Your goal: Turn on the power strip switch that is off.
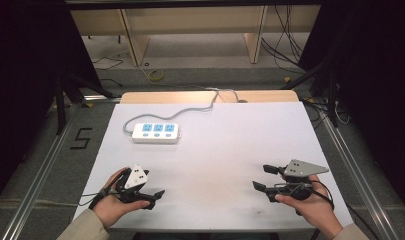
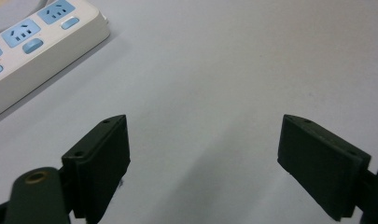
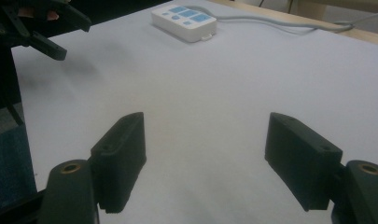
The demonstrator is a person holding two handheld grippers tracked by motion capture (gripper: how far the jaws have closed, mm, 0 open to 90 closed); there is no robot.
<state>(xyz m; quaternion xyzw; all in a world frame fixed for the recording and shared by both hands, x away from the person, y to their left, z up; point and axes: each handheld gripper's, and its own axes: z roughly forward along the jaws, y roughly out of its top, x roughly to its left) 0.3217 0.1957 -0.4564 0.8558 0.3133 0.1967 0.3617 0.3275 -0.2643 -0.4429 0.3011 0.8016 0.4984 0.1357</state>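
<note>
power strip (image 1: 155, 133): white body, light blue socket faces
cord (image 1: 190, 111): grey
table (image 1: 230, 150): plain white top
left gripper (image 1: 152, 196): black, white plate
right gripper (image 1: 262, 177): black, grey plate

Power strip, cable and grippers, each partly cut off or hidden.

In my left gripper view the white power strip (image 2: 32, 51) is cropped by the top and left picture edges, so I see two sockets whole and a sliver of a third. In my high view its grey cable (image 1: 190, 107) runs over the table's (image 1: 230, 150) far edge and I lose it among floor wires; the socket markings are too small to read. My left hand (image 1: 110, 202) hides the rear of the left gripper (image 1: 157, 195), and both sleeves are cropped by the bottom edge. In my right gripper view the left gripper (image 3: 60, 37) is cropped at the top left corner.
</note>
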